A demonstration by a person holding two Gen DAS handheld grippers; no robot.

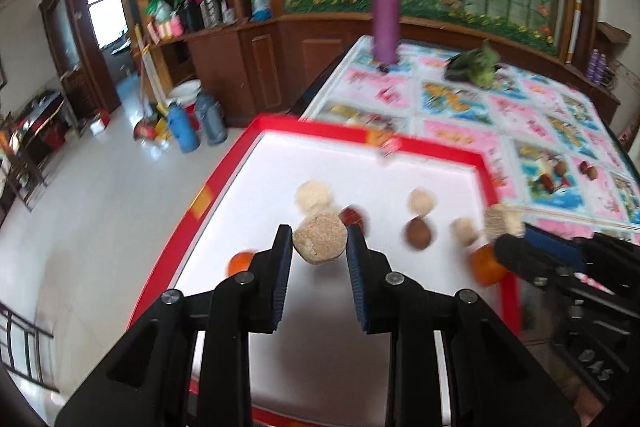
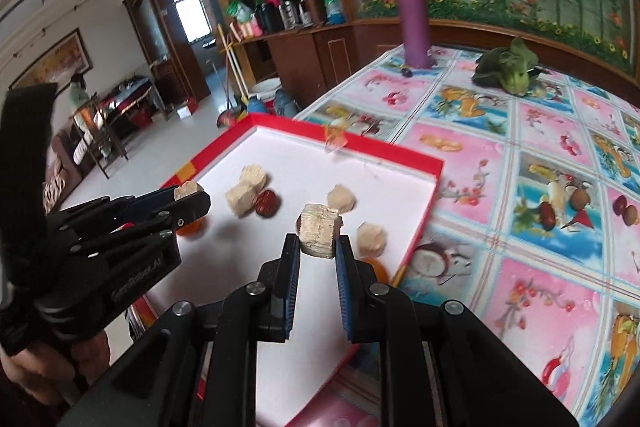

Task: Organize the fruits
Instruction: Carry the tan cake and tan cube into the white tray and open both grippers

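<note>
A red-rimmed white tray is set at the table's left edge, on a pink and blue fruit-print tablecloth. The left gripper is held over the tray's left half, and a tan, grainy lump is clamped between its blue-padded fingers, clear of the tray floor. Just below the left finger, an orange fruit is seen near the tray's left rim. Beyond the lump, a pale lump and a dark red fruit lie close together. Toward the middle of the tray, a brown round fruit rests just beside a second pale piece. The right gripper is closed on a pale layered chunk over the tray's right half, with another pale piece and a second orange fruit near the right rim. On the cloth to the right, two small fruits lie apart from the tray. At the table's far edge, a purple bottle stands upright and a leafy green vegetable lies beside it.
</note>
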